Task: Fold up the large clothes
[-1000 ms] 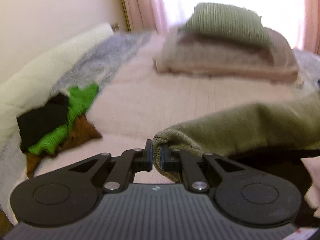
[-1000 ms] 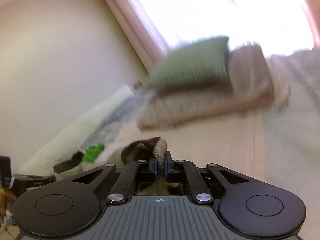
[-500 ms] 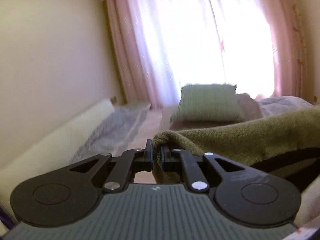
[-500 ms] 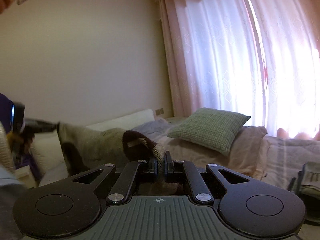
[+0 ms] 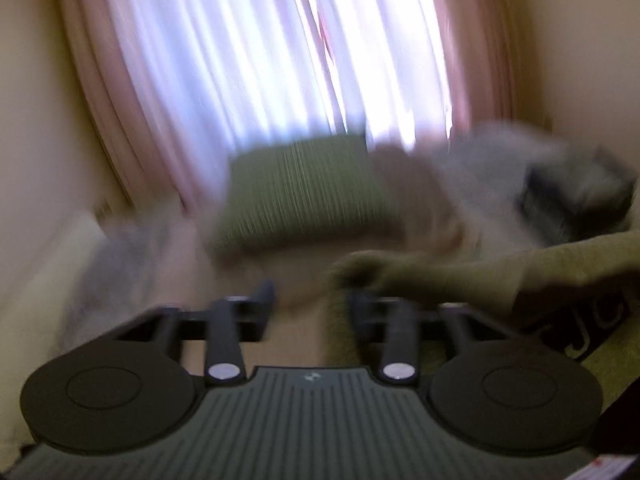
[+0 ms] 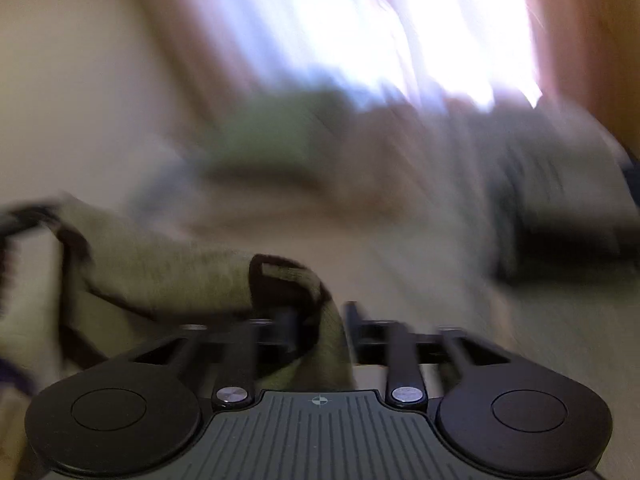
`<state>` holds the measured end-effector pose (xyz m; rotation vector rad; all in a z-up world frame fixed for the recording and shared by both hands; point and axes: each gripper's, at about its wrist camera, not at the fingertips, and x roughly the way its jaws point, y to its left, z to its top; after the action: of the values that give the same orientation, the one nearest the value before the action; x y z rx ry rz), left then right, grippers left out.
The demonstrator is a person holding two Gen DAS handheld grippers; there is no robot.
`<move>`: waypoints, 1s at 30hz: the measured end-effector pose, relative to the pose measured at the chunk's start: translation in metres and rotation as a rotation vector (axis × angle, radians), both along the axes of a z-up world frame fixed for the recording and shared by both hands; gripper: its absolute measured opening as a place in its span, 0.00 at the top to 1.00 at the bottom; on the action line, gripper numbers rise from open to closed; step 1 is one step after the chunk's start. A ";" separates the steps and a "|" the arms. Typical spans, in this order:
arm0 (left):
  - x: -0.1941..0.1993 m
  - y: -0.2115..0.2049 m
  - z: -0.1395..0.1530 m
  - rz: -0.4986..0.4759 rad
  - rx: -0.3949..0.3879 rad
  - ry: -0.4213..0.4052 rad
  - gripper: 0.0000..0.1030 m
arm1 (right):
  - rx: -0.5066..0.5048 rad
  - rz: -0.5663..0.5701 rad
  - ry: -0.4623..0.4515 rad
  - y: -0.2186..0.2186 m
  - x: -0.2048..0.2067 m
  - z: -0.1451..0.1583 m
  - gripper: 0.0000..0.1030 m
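Note:
Both views are smeared by motion. The large olive-green garment (image 5: 460, 276) with dark trim stretches in from the right in the left wrist view. Its edge drapes over the right finger of my left gripper (image 5: 310, 296), whose jaws are opening, with a bare gap beside the cloth. In the right wrist view the same garment (image 6: 160, 272) comes from the left and a fold of it hangs down between the fingers of my right gripper (image 6: 320, 314). Those jaws are opening too and stand apart, no longer pinching the fold.
A green ribbed pillow (image 5: 304, 196) lies on a beige pillow at the head of the bed (image 5: 288, 264), under bright pink curtains (image 5: 260, 60). A grey blanket (image 5: 500, 176) and a dark object (image 5: 560, 204) sit at the right. A wall runs along the left.
Both grippers were shut on the olive garment and have now spread their jaws. Both cameras swung up to the curtains, then tipped back down towards the bed.

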<state>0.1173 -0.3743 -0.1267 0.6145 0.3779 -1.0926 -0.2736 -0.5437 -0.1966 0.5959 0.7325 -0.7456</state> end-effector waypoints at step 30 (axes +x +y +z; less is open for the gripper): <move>0.084 -0.137 -0.318 -0.225 0.299 0.304 0.99 | 0.051 0.066 -0.046 -0.108 0.107 -0.210 0.98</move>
<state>0.2012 -0.5111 -0.4446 0.7692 0.7593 -1.3628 -0.1664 -0.6514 -0.4068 0.6298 0.7270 -0.6517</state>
